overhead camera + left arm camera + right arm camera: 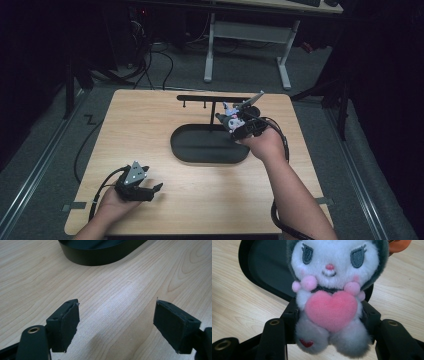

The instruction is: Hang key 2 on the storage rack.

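My left hand (114, 202) is resting low at the near left, palm cupping the black two-jaw left gripper (156, 188) with the grey three-cornered plate on top, jaws pointing off to the right and standing wide apart with nothing between the flat black pads (67, 322). My right forearm (295, 195) comes in from the bottom right and reaches forward, wrist angled a bit left, hand (265, 145) wrapped around the black right gripper (226, 120). Its jaws are partly closed and the pads are squeezing something soft from both sides. A black cable loops down off each gripper.
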